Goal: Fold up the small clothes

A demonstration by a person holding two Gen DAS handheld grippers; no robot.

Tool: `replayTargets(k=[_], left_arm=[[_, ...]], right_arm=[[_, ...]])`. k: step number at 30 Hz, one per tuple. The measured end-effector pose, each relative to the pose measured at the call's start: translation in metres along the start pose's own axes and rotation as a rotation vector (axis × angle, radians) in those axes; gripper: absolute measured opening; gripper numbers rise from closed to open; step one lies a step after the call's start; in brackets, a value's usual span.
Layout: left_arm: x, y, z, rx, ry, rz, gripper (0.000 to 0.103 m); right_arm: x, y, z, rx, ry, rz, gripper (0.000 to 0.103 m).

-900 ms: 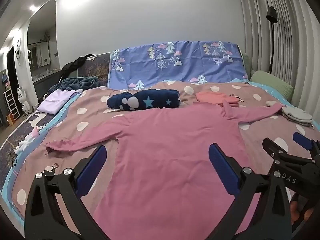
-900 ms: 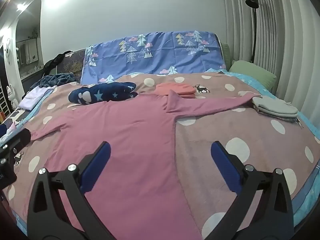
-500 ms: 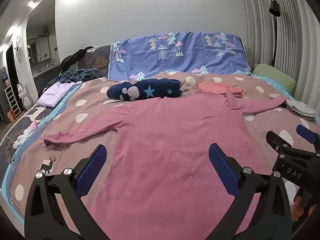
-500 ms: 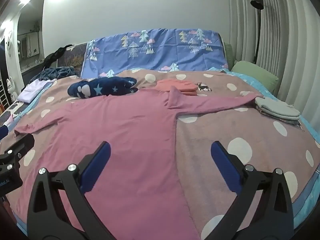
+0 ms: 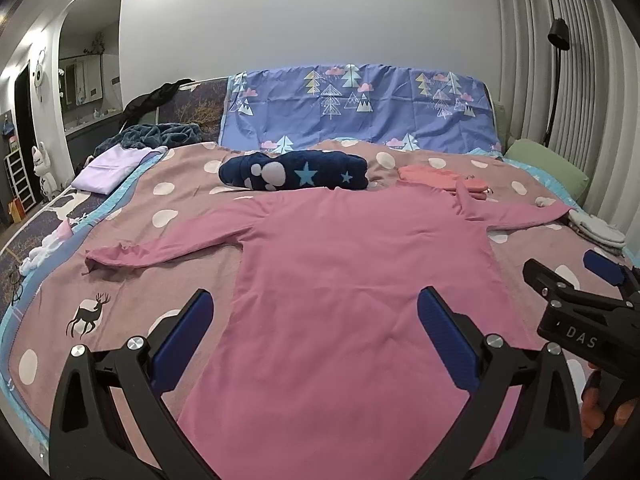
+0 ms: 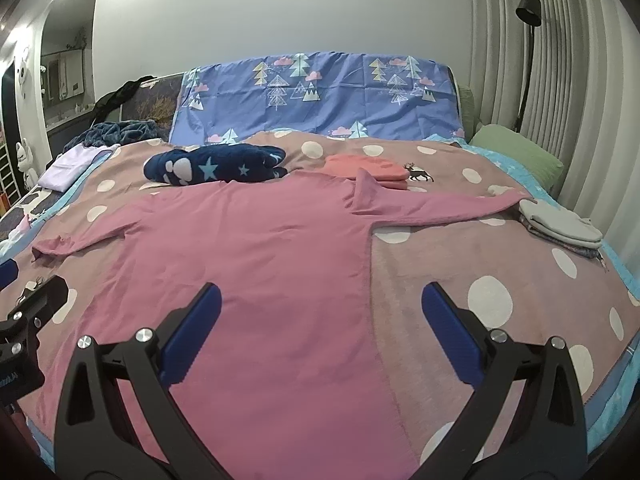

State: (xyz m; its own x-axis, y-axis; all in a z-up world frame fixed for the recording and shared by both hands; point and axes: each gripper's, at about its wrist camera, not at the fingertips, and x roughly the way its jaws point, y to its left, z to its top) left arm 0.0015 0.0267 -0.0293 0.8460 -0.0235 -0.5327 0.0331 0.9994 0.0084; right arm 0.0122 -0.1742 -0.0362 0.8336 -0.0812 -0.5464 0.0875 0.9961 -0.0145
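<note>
Shirt [image 5: 352, 280], pink and long-sleeved, lies flat on the dotted blanket [image 5: 132, 280], sleeves spread to both sides. From the left around it: a lilac fold [image 5: 108, 168] at the bed's edge, a navy star bundle [image 5: 296, 172] touching the collar end, a coral fold [image 5: 432, 176] beside the right shoulder, and a grey stack [image 6: 560, 226] at the right cuff. Left gripper [image 5: 312, 332] hangs spread wide over the hem, holding nothing; right gripper [image 6: 320, 324] likewise gapes wide over the shirt's right edge. Compared with a moment earlier, both cameras sit a little higher and farther back, and the shirt has not shifted.
</note>
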Motion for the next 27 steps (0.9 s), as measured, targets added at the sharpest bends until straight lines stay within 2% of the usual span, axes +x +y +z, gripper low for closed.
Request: replayTargets(k=[10,16,23,27], left_arm=[[-0.036,0.039,-0.006,-0.085,-0.054,-0.016,0.102],[-0.055,0.074,-0.018,-0.163,-0.073,-0.014,0.102],[-0.064,0.110,-0.033,-0.219,-0.075,-0.001,0.102],[-0.060,0.127,-0.042,-0.249,-0.064,0.006,0.102]], right_arm=[[-0.034,0.029,0.014,-0.024,-0.039,0.006,0.101],[-0.052,0.063,0.012,-0.095,-0.058,0.008,0.101],[-0.062,0.093,0.008,-0.143,-0.060,0.007,0.101],[-0.060,0.103,0.007,-0.130,-0.046,0.017,0.101]])
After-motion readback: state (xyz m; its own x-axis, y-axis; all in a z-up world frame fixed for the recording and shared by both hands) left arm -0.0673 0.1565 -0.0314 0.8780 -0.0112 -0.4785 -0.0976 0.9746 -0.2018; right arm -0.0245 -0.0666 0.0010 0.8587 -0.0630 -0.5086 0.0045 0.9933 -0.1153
